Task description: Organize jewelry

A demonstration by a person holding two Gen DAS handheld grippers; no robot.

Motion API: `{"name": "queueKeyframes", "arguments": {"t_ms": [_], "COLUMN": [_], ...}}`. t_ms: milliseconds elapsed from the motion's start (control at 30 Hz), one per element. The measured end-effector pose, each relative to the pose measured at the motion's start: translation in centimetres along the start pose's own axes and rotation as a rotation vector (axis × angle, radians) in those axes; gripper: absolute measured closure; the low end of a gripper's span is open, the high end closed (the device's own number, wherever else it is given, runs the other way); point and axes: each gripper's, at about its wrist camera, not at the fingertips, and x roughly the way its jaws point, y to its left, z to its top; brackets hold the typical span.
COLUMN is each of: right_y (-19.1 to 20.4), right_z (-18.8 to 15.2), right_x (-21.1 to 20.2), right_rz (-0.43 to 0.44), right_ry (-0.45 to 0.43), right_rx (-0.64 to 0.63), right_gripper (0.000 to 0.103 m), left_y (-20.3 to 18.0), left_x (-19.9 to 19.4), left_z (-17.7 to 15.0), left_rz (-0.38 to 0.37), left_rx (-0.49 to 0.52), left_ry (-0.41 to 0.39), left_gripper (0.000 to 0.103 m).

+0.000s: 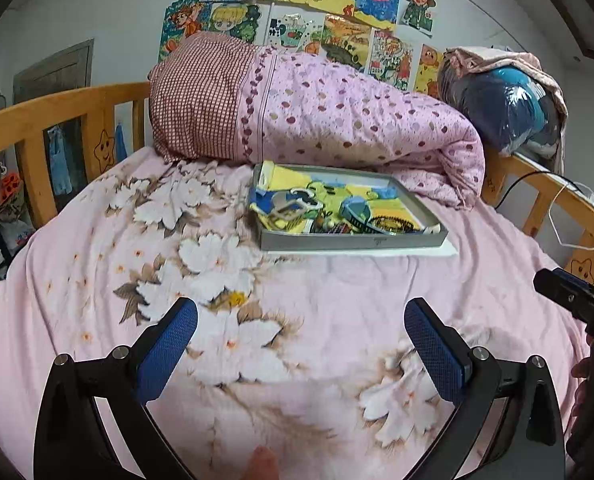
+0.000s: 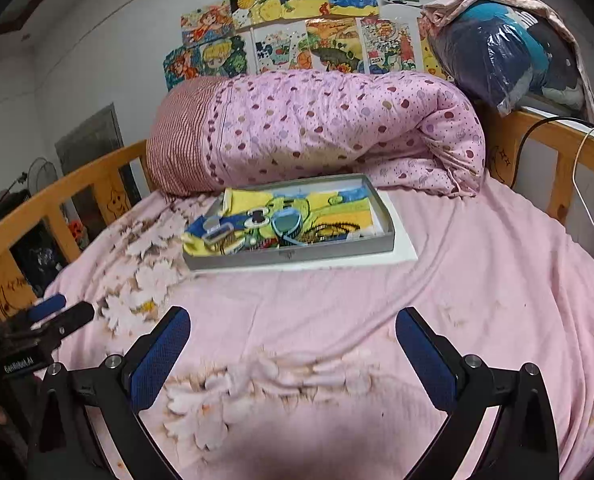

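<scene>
On the pink bedsheet (image 1: 337,300), far ahead of you, sits the grey tray (image 1: 349,240) holding the jewelry (image 1: 389,224); your left gripper (image 1: 301,344) and right gripper (image 2: 293,344) hover near, both spread wide, empty.

Two handheld tools, alike: left tool (image 1: 301,344), right tool (image 2: 293,350). Black angular frames, round silver screws at the joints, fingers (image 1: 169,350) faced with dimpled blue pads. White "GenRobot.AI" lettering on the left tool's black body in the right wrist view.
</scene>
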Motion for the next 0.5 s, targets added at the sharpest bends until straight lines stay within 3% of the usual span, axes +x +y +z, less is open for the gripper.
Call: {"name": "queueKeyframes", "arguments": {"t_ms": [500], "right_y": [0.7], "right_z": [-1.5], "right_x": [0.7], "right_rz": [0.010], "right_ry": [0.031], "right_rx": [-0.029], "right_gripper": [0.000], "left_y": [-0.1], "left_x": [-0.1], "left_z": [-1.4], "left_rz": [0.009], "left_rx": [0.028], "left_ry": [0.005], "left_gripper": [0.002]}}
